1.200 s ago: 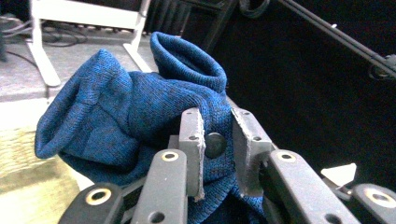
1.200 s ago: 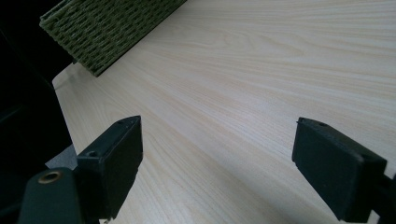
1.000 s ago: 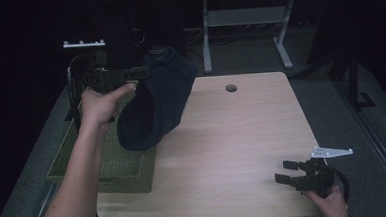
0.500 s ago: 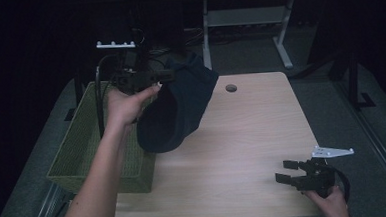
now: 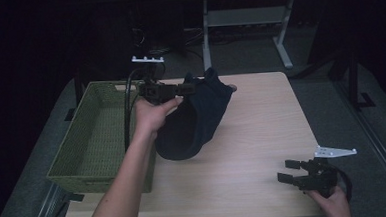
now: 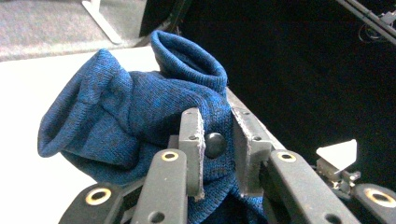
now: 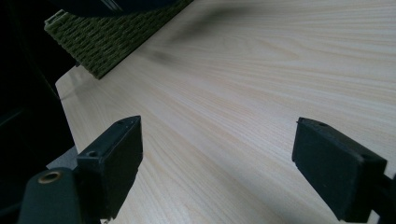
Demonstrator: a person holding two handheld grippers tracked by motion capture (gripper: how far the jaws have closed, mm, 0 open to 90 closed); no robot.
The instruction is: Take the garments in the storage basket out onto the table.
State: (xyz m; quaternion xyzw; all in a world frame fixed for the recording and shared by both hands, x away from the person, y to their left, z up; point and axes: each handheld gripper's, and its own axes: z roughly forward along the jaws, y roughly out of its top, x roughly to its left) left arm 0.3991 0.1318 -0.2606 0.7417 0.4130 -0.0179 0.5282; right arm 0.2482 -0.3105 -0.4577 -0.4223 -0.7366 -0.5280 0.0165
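The right gripper (image 5: 290, 170) sits low over the near right corner of the counter (image 5: 262, 135), held by a hand at the near edge, its jaws spread wide with nothing between them. In the right gripper view bare pale wood shows between the two jaw tips (image 7: 219, 158), and beyond them, up and to the left, a corner of the green woven basket (image 7: 116, 42) lies at the counter's edge.

Well apart from it, farther off and to the left, the left gripper (image 5: 187, 88) is held up above the counter by the person's left hand (image 5: 151, 115), the forearm reaching in from the near edge. Its jaws are clamped on a fold of the dark blue knit garment (image 5: 196, 121). In the left gripper view the two jaw pads pinch the fabric (image 6: 140, 121) with a small dark button (image 6: 215, 143) sitting between them, and a ribbed cuff opening rises just beyond the jaws. The garment hangs down from the left gripper and bunches on the counter below and slightly nearer than the jaws. Directly to the left of that gripper the basket (image 5: 95, 138) rests over the counter's left edge, just beside the hanging cloth.
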